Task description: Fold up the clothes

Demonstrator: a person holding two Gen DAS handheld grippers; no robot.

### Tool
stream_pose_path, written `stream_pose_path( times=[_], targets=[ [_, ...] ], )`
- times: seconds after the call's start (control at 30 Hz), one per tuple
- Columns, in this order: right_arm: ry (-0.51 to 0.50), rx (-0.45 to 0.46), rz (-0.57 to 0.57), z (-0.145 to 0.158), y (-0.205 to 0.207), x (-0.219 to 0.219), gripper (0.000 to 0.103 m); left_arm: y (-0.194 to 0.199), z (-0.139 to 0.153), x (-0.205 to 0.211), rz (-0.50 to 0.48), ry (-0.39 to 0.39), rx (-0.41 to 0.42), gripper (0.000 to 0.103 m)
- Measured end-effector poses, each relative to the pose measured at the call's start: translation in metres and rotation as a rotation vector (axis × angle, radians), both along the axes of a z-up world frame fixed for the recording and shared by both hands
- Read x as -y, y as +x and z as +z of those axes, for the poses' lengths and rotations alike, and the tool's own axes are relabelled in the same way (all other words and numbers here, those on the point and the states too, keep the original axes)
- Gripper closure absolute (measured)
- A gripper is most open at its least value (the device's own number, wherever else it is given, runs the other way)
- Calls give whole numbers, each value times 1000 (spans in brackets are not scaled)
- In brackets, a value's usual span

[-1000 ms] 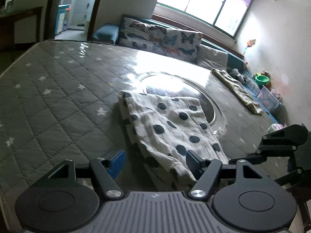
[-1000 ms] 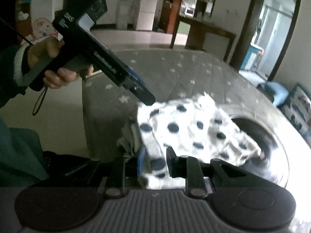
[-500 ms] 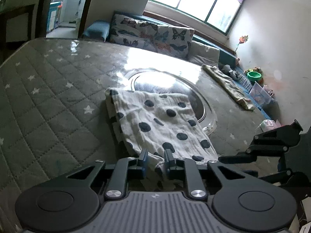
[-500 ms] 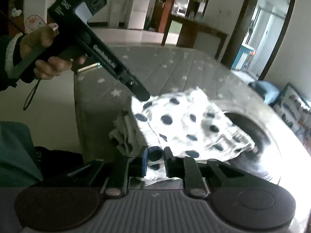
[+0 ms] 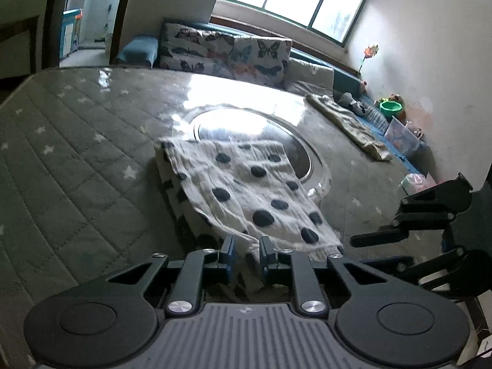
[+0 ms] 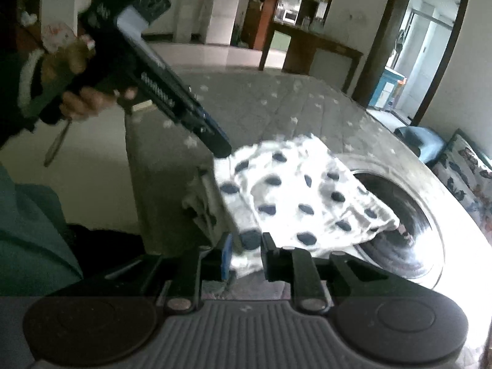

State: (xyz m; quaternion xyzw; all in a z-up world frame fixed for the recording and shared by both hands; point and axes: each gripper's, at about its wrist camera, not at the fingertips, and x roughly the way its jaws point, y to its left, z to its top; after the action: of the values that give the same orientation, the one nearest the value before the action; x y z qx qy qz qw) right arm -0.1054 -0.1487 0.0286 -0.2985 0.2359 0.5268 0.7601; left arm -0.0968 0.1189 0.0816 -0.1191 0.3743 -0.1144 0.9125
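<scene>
A white cloth with dark polka dots (image 5: 246,184) lies on a grey quilted table cover, its near edge lifted off the surface. My left gripper (image 5: 246,253) is shut on the near edge of the cloth. My right gripper (image 6: 244,253) is shut on another corner of the same cloth (image 6: 295,193). In the right wrist view the left gripper (image 6: 221,150) touches the cloth's far corner, held by a hand (image 6: 80,98). In the left wrist view the right gripper (image 5: 356,241) shows at the right edge.
The table (image 5: 67,160) has a glass turntable (image 5: 246,129) in the middle, partly under the cloth. A beige garment (image 5: 347,123) lies at the far right of the table. A sofa with butterfly cushions (image 5: 227,55) stands behind.
My left gripper went from open beside the cloth to shut on its near edge. Both grippers have raised the cloth's near edge; the right stayed shut on it.
</scene>
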Motion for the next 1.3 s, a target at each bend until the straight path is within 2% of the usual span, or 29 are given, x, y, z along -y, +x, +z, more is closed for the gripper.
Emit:
stream_pose_path(
  times=[0.13,0.27,0.4,0.57,0.73,0.83,0.9,1.03,1.3],
  targets=[
    [59,-17,-32,12,11,-1,84,6,11,1,9,-5,36,81],
    [80,-75,-87,2,26,-15,84,24,8,15,-14,-4,47,81],
    [71,-123,-103,-18,31,-24,84,40,-11,25,-37,4,-8,81],
    [90,-179,-132,-32,34,-19,83,38,-31,23,-40,10,-62,80],
    [96,-204,-132,-28,38,-13,81,35,-39,18,-35,23,-82,80],
    [113,-193,-152,-17,46,-10,80,36,-33,20,-34,20,-58,72],
    [120,-163,-178,-11,57,-12,80,38,-26,25,-40,20,-33,65],
    [129,-129,-247,-6,88,-22,80,44,-24,40,-87,7,-15,65],
    [116,-178,-381,-34,150,-40,80,44,-41,51,-126,12,-57,65]
  ],
)
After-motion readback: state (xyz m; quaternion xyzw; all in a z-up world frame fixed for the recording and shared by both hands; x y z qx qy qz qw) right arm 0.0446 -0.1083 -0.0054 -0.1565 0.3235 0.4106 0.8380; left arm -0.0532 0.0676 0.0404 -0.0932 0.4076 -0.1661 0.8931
